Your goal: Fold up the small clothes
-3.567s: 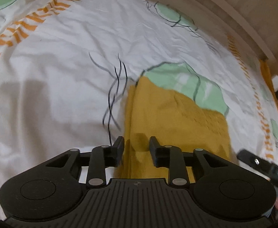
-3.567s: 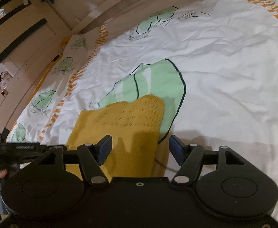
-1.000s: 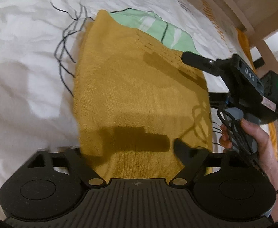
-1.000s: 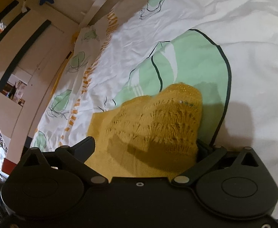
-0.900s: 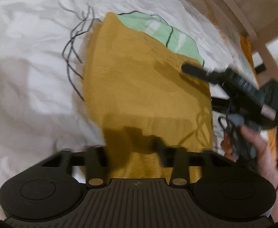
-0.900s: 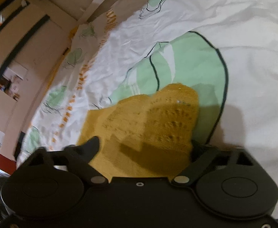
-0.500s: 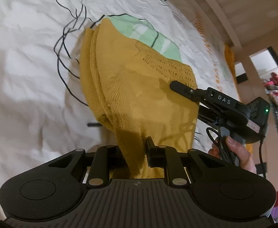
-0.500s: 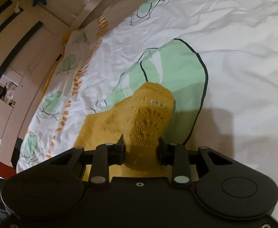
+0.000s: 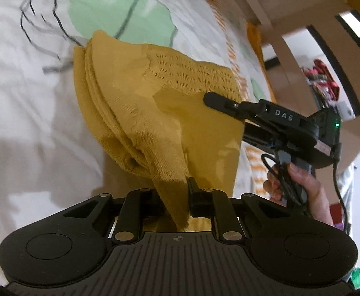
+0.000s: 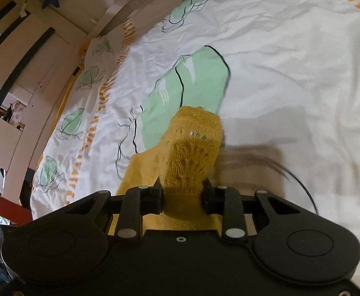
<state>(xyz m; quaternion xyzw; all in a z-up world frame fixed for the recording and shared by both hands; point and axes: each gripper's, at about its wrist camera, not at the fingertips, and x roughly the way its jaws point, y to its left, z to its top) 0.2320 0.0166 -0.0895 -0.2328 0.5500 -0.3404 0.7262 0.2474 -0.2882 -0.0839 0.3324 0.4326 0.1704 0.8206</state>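
Observation:
A mustard-yellow knitted garment (image 9: 155, 113) with a lacy openwork band lies partly folded on a white bed sheet (image 9: 14, 93). My left gripper (image 9: 177, 194) is shut on its near edge and lifts it, so the cloth drapes down in layers. My right gripper (image 10: 182, 194) is shut on the lacy end of the same garment (image 10: 192, 153) and holds it raised off the sheet. In the left wrist view the right gripper (image 9: 268, 113) shows at the right, held by a hand, with its finger against the cloth.
The sheet (image 10: 278, 61) has green leaf shapes, black lines and orange stripes. A wooden bed frame (image 10: 64, 19) runs along the far side. A doorway and a room beyond show at the right in the left wrist view (image 9: 327, 61).
Both grippers went from open over the flat garment to shut on it. They have raised its edges off the sheet, and the cloth now bunches and hangs between them.

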